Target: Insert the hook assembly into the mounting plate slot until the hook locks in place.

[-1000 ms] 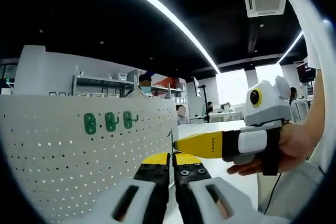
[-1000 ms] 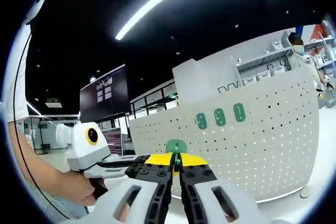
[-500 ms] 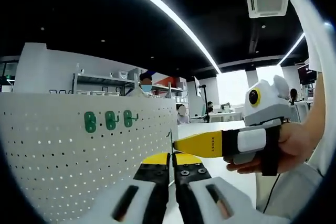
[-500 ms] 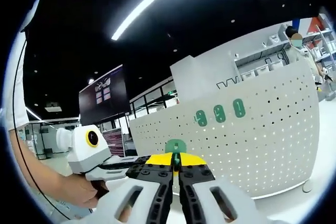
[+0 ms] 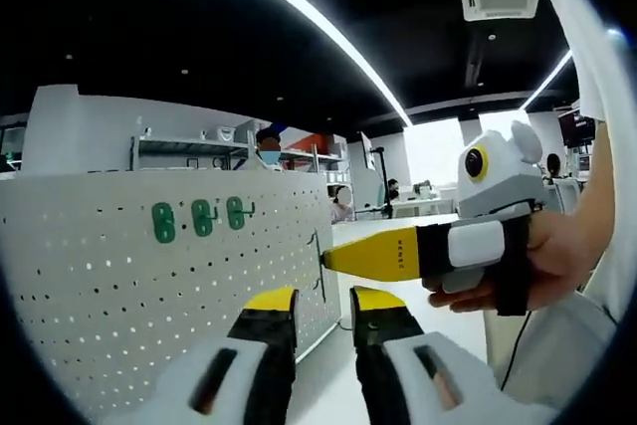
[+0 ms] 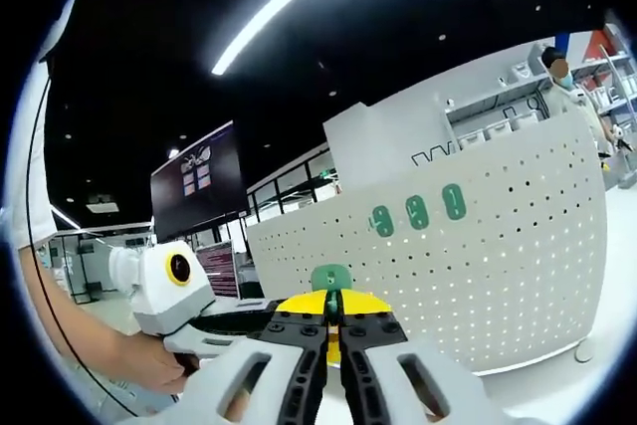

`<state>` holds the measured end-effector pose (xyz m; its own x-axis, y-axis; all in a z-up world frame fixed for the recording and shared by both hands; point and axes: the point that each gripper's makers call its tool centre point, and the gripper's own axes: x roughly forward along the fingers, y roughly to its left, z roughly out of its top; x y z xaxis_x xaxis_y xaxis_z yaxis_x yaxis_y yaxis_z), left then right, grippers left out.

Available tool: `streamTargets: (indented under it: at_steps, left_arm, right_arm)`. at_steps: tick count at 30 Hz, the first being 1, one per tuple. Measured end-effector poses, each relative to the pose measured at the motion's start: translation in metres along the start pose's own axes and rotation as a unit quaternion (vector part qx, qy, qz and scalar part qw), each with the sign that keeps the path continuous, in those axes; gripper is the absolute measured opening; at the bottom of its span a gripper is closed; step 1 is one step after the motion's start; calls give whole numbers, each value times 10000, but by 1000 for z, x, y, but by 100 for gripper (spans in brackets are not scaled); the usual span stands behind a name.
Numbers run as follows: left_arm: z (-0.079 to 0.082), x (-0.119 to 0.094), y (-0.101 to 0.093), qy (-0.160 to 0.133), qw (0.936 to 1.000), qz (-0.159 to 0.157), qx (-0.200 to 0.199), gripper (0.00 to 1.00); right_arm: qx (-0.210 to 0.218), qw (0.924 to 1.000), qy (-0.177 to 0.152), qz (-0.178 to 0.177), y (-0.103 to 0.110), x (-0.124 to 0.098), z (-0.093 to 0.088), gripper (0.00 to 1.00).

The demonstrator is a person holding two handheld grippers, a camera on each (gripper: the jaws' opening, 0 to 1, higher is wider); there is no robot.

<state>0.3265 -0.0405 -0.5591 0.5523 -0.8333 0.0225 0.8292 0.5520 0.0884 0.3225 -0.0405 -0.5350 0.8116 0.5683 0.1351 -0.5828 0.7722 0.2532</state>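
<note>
The white perforated mounting plate (image 5: 149,276) stood upright, the largest thing in both views, with three green hooks (image 5: 197,218) already set in a row high on its face. In the left gripper view the left gripper (image 5: 320,314) pointed at the plate's near edge, its jaws spread with nothing between them. The right gripper (image 6: 333,318) faced the plate's front, jaws pressed together on the green hook assembly (image 6: 331,279), which sat just above the yellow tips, below the row of hooks.
</note>
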Motion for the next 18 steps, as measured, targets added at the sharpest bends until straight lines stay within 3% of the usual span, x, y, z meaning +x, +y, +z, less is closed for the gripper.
streamTargets:
  at_steps: [9, 15, 18]
  left_arm:
    - [-11, 3, -9, 163, 9997, -181, -104, 53]
    - [-13, 4, -7, 183, 9998, -73, -101, 75]
    - [-16, 4, -5, 228, 9997, -24, -127, 78]
  right_arm:
    - [97, 9999, 34, -9, 0, 0, -2, 0]
    - [171, 9998, 27, -15, -1, 0, -2, 0]
    - [174, 9998, 27, -15, 0, 0, -2, 0]
